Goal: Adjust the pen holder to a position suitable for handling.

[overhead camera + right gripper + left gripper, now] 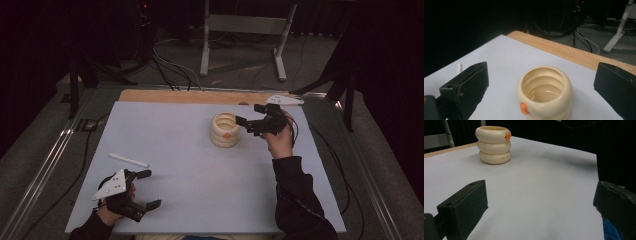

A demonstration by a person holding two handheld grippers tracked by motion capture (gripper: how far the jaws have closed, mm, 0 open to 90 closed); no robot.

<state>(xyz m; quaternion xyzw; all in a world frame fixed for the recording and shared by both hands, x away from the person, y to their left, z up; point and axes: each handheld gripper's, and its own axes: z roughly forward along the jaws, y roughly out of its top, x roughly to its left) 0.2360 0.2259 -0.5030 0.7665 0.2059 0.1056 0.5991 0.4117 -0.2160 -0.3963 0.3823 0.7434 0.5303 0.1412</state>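
Note:
A cream ribbed cup [224, 129] made of three stacked rings, with a small orange spot on its side, stands upright on the pale blue mat [200, 165] right of centre. Its inside looks hollow in the right gripper view [545, 91]. My right gripper [248, 119] hovers just right of the cup, open, jaws pointing at it with nothing between them. My left gripper [149, 189] rests near the mat's front left corner, open and empty. The cup [494, 144] shows far off in the left gripper view. A thin white stick [128, 160] lies on the mat just beyond the left gripper.
The mat covers a wooden table whose bare edge [200, 96] shows at the back. Cables [170, 70] and a metal stand [245, 40] sit on the floor behind. A metal rail [45, 165] runs along the table's left side.

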